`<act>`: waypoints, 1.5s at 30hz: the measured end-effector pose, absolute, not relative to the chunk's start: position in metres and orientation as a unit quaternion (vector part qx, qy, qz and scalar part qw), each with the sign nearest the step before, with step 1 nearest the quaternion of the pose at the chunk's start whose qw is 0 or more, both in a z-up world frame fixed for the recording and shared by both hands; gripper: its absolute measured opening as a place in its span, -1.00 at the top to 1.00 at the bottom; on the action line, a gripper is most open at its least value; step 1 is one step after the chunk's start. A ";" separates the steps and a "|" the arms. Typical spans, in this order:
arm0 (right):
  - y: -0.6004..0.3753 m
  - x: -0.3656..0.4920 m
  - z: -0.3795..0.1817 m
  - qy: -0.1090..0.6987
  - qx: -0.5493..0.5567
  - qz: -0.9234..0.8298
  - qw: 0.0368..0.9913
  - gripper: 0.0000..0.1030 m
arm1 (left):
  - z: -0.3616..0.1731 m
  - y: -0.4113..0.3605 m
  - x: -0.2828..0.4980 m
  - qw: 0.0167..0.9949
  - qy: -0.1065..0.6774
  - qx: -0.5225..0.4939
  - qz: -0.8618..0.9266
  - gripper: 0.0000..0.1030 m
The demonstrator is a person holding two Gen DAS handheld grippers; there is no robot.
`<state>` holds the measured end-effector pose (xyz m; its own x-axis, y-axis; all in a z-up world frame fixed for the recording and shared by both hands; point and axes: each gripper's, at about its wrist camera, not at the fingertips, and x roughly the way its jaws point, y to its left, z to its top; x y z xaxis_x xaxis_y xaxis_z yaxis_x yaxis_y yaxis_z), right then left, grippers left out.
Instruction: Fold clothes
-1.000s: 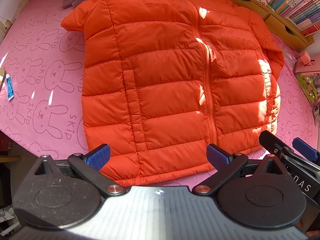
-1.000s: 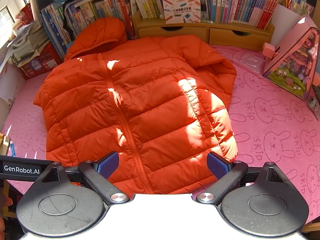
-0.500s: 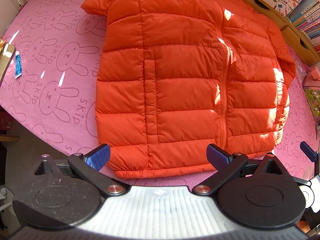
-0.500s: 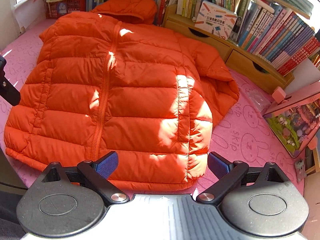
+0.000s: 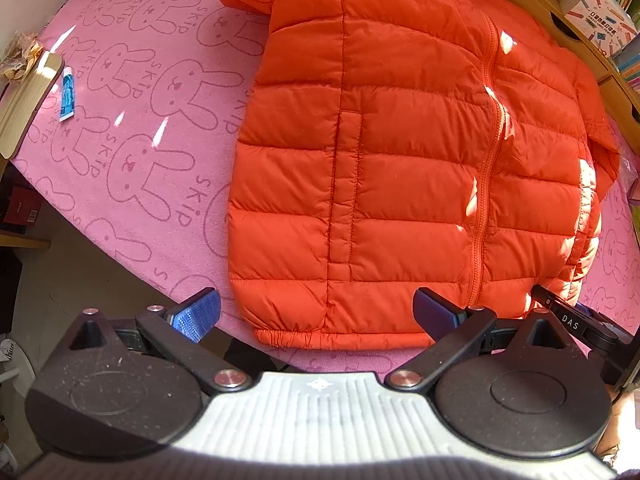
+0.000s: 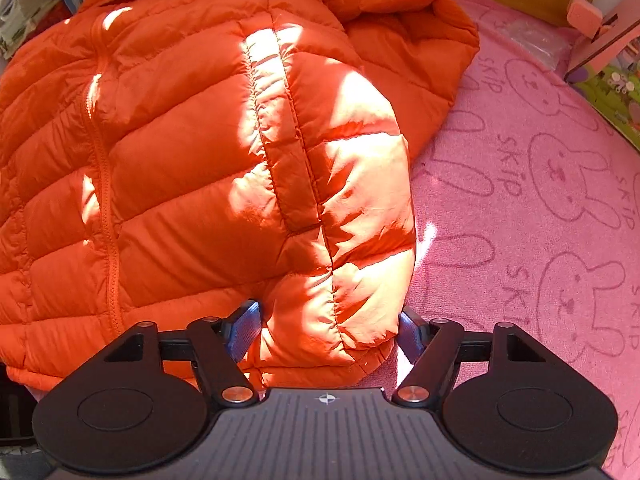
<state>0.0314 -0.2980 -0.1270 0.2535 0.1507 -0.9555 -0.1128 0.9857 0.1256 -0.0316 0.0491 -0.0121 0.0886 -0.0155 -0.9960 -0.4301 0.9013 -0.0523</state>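
Observation:
An orange hooded puffer jacket (image 5: 400,160) lies zipped and front up on the pink bunny cloth (image 5: 140,120). My left gripper (image 5: 316,314) hovers open just short of the hem's left half, with nothing between its fingers. In the right wrist view the jacket's (image 6: 180,160) lower right corner bulges up between the blue pads (image 6: 244,330) of my right gripper (image 6: 328,332). Its jaws stand partly narrowed around that corner and have not pressed the padding flat. The right gripper (image 5: 568,320) also shows at that corner in the left wrist view.
The cloth's front-left edge (image 5: 100,232) drops off to the floor. A blue tube (image 5: 67,94) and a wooden board (image 5: 24,100) lie at the far left. Wooden drawers with books (image 5: 580,20) stand behind the jacket. A pink toy house (image 6: 608,40) stands at the right.
The right gripper dropped down onto the jacket's lower right corner and its jaws narrowed around it. The left gripper swung left along the hem, still open.

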 end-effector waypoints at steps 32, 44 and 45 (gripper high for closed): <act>-0.272 0.019 -0.118 0.622 0.016 0.098 0.776 0.21 | -0.028 0.097 -0.055 0.718 0.640 -0.152 0.227 -1.00; -0.235 -0.013 -0.103 0.663 0.048 0.268 0.697 0.24 | -0.031 0.105 -0.059 0.718 0.640 -0.135 0.239 -1.00; -0.246 -0.010 -0.100 0.661 0.062 0.260 0.702 0.05 | -0.031 0.106 -0.058 0.718 0.639 -0.133 0.241 -1.00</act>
